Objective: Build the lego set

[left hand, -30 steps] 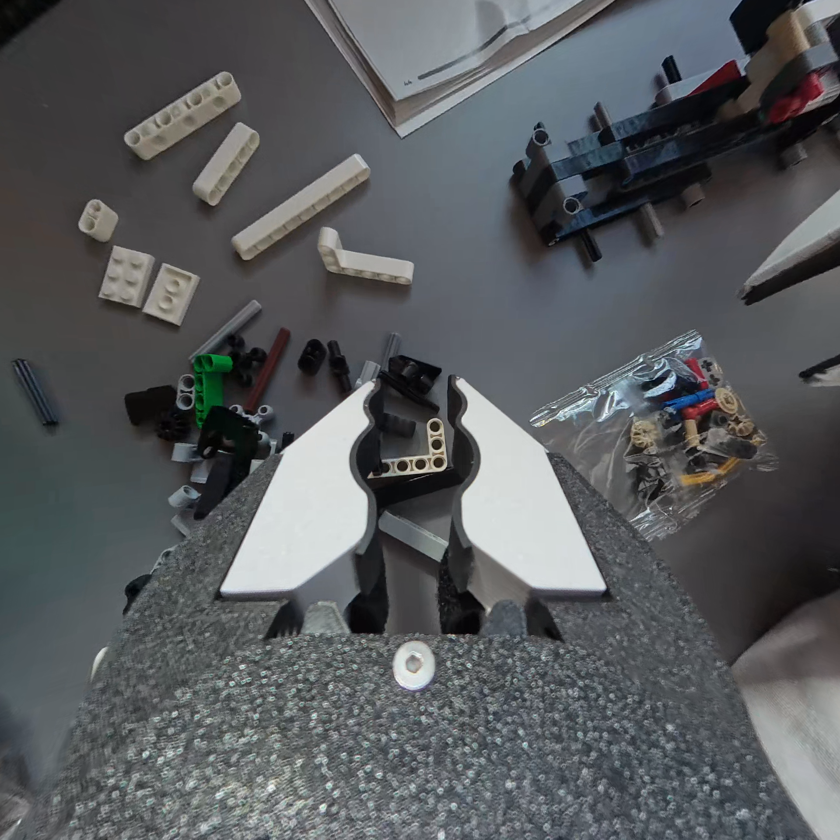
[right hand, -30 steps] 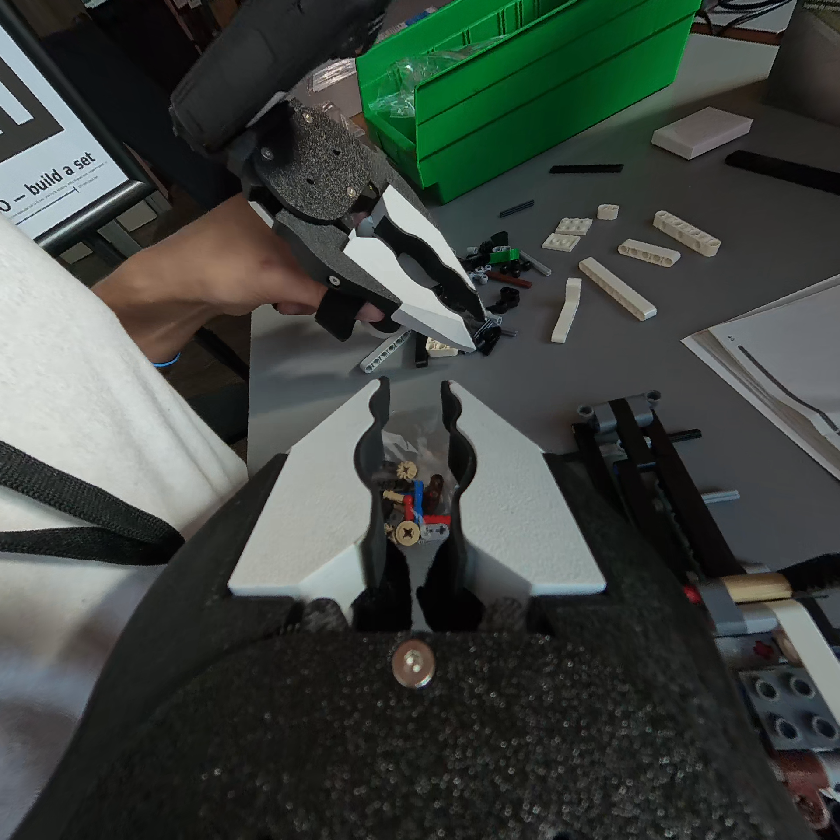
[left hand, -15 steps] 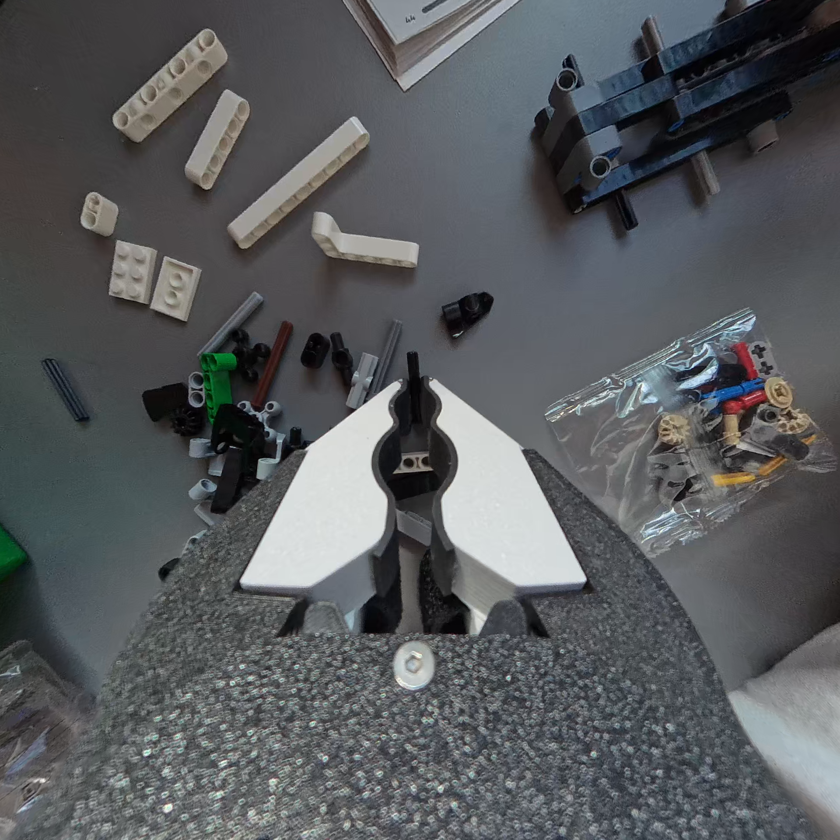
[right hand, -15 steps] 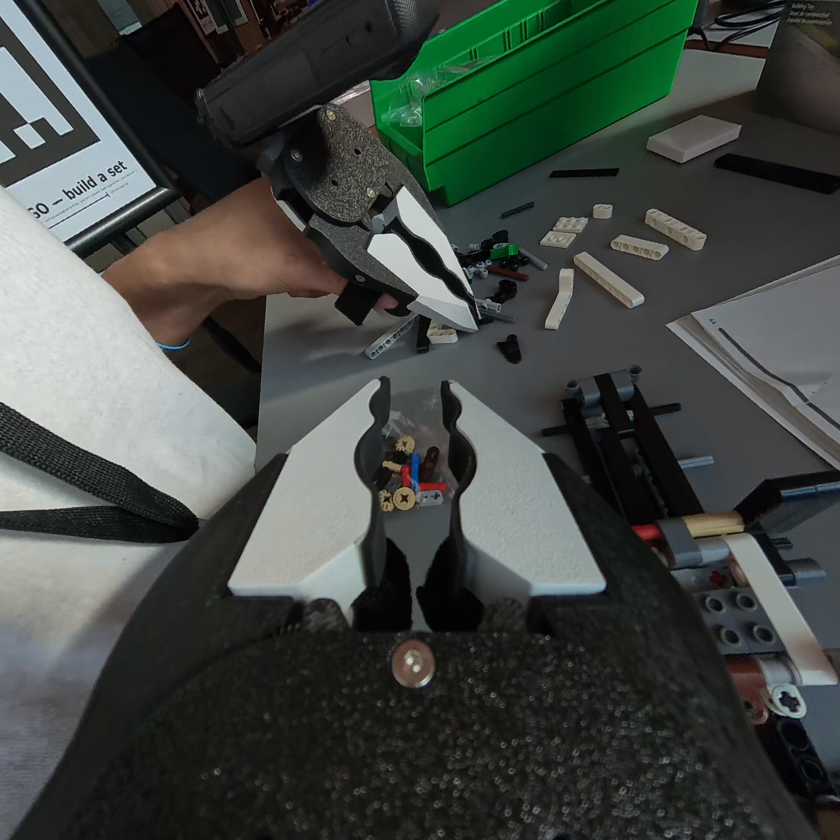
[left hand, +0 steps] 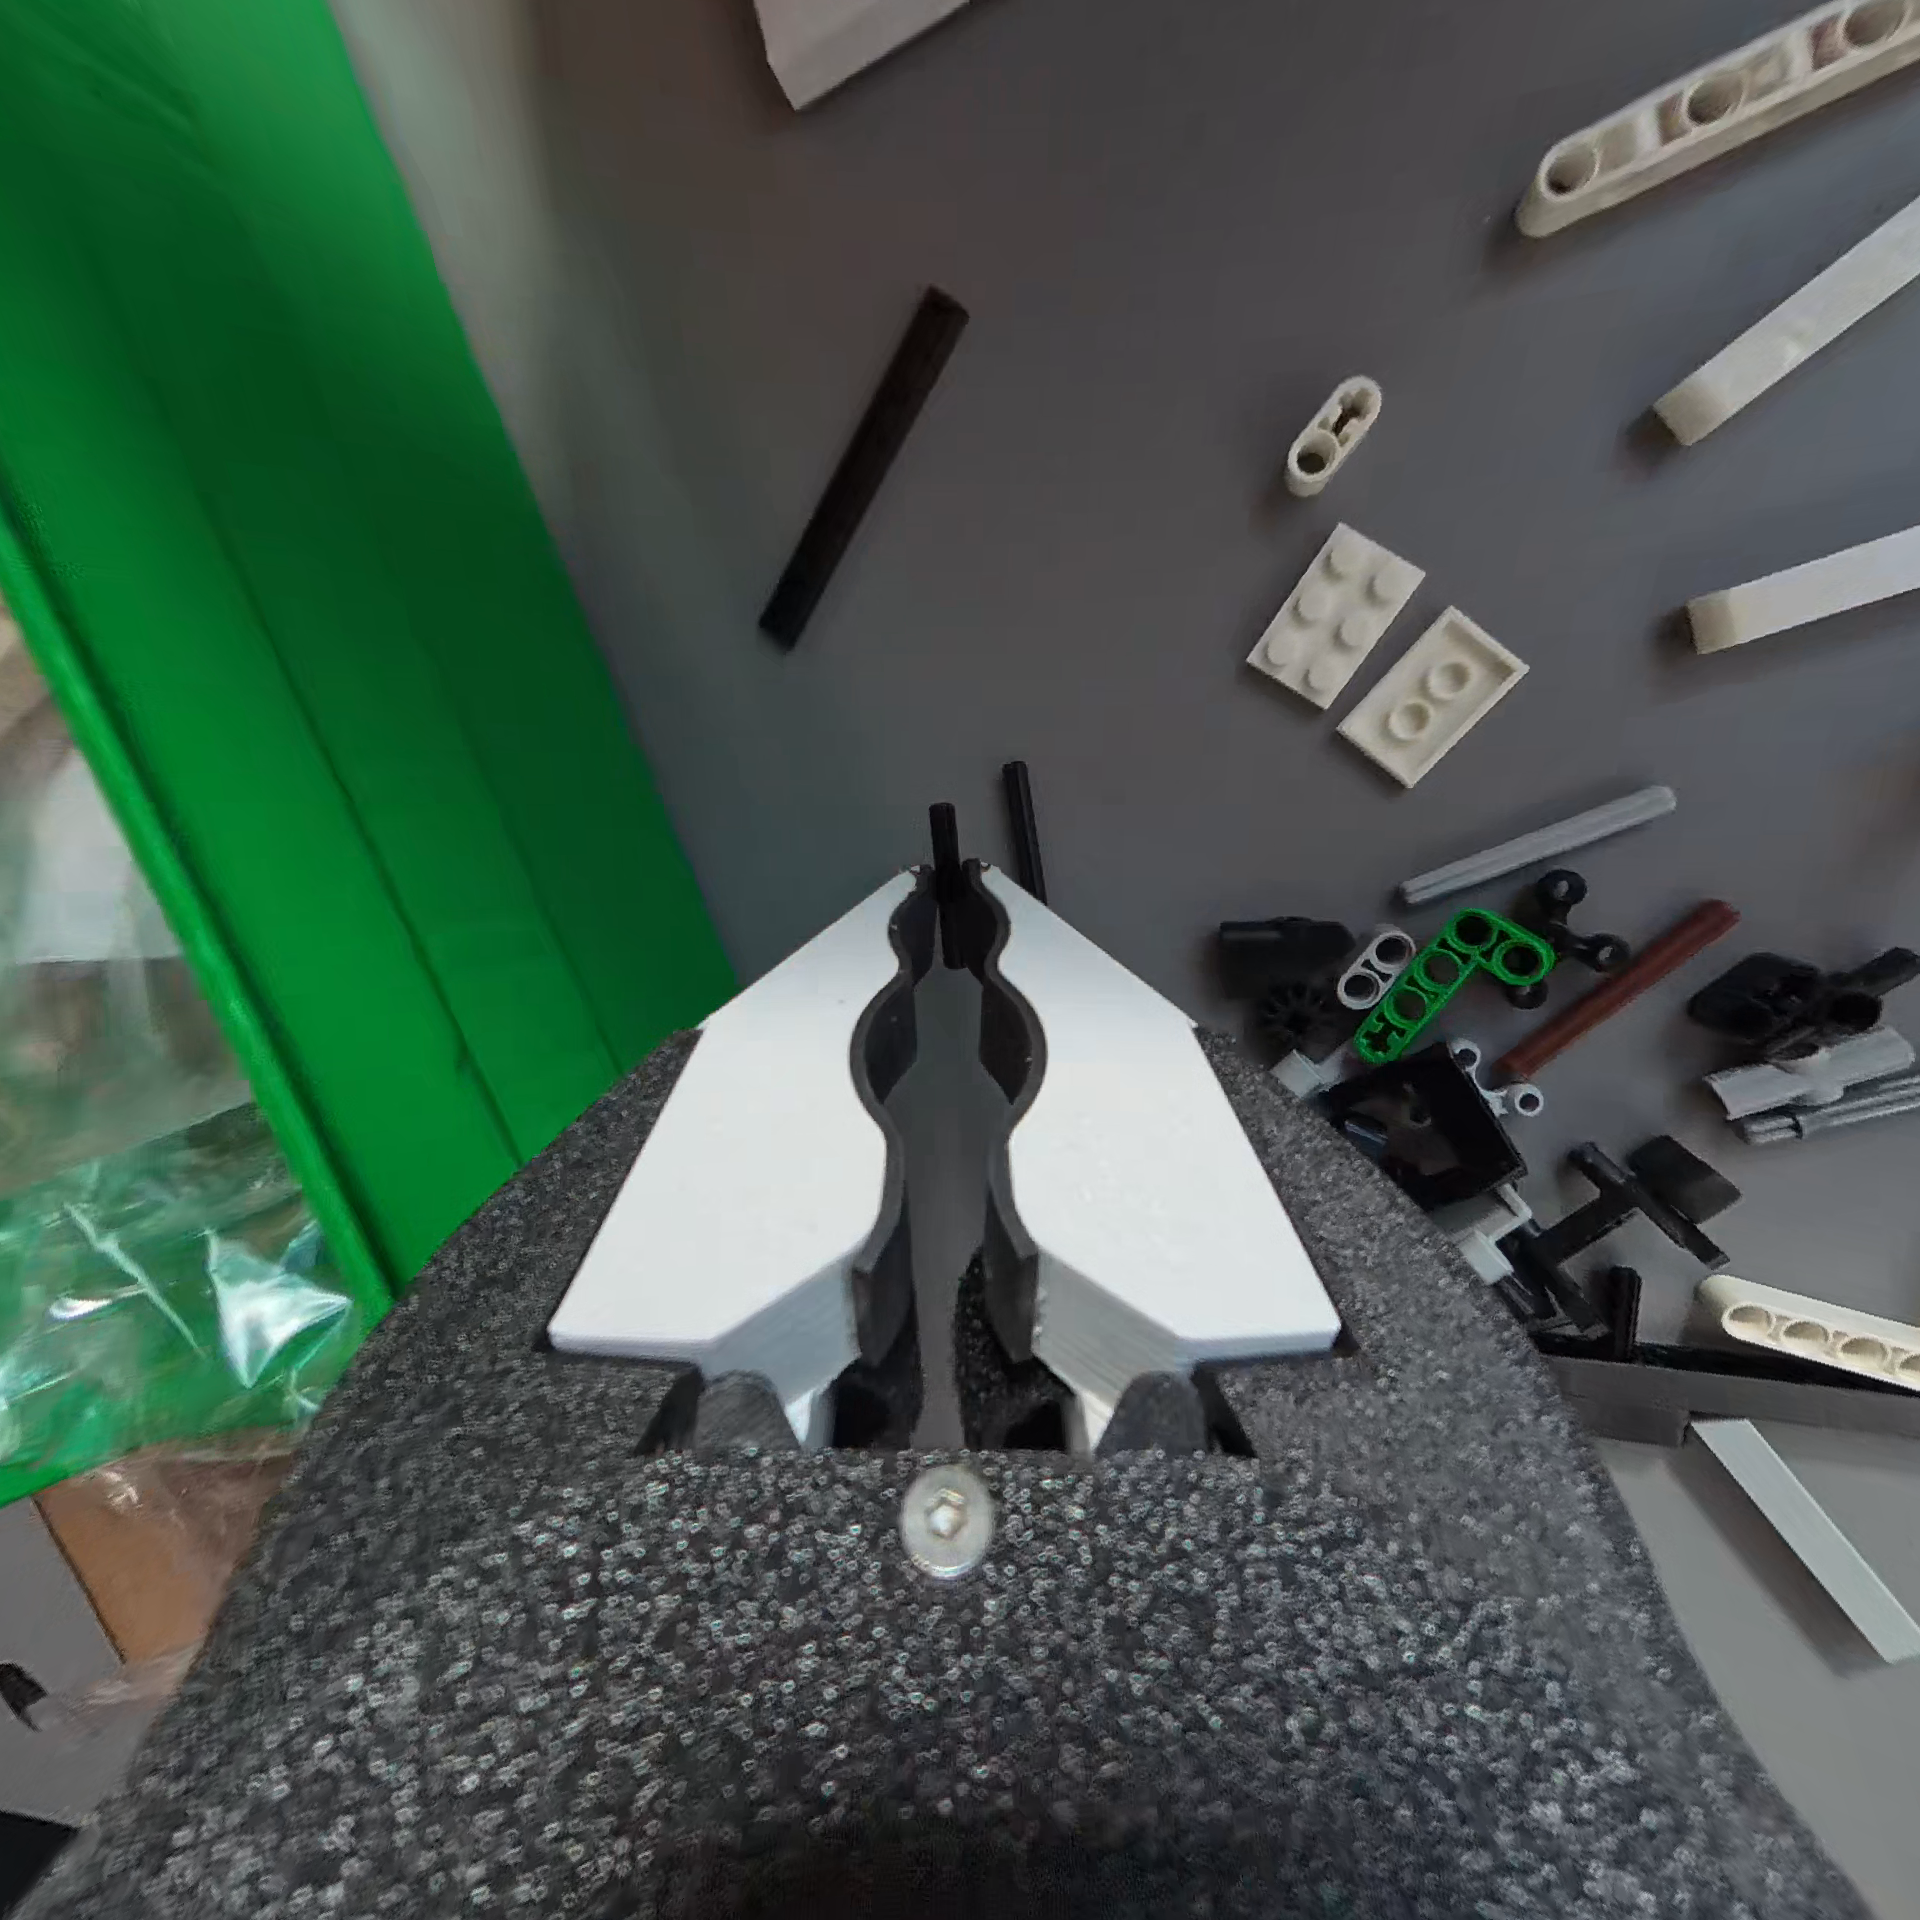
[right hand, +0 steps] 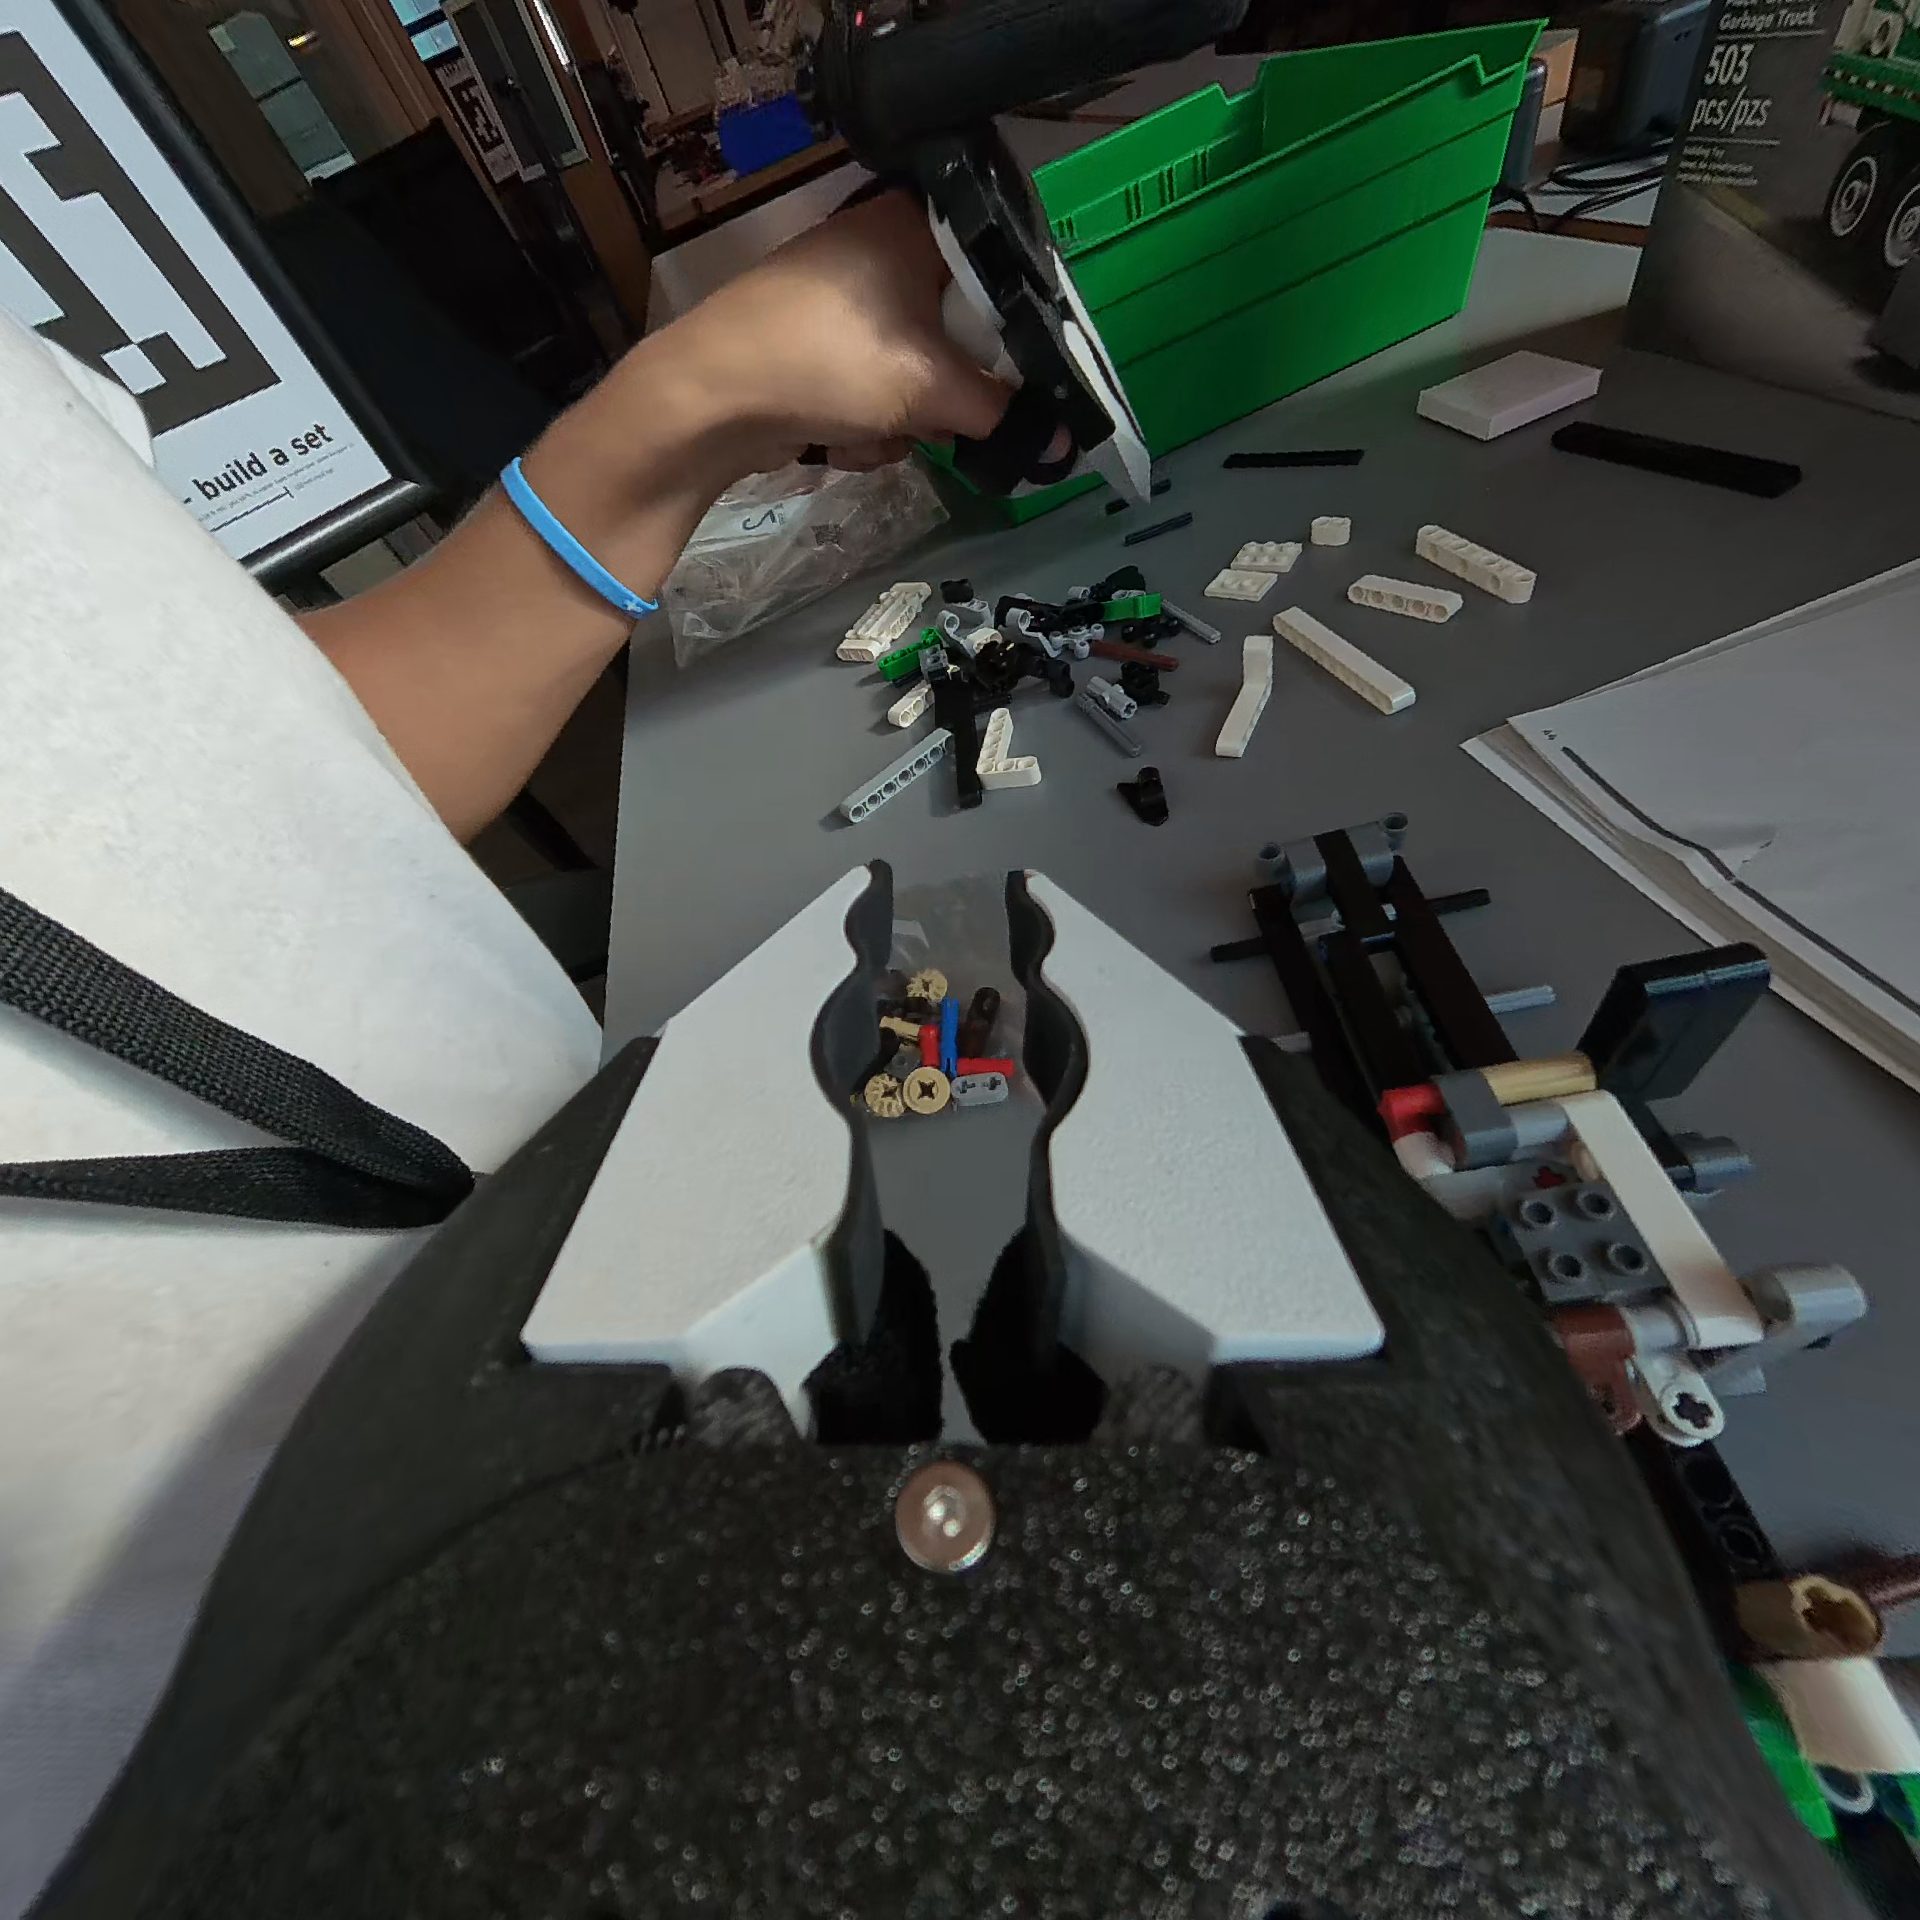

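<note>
Left gripper (left hand: 948, 871): jaws were closed on a thin black pin (left hand: 943, 836), its tip projecting, beside the green bin (left hand: 260, 623) above the grey bench (left hand: 1091, 312). Right gripper (right hand: 948, 883): jaws were held partly open, nothing gripped, over a clear bag of small parts (right hand: 935, 1049) on the bench.

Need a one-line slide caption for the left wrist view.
Left gripper pinches a short black axle beside the green bin, above loose building pieces.
</note>
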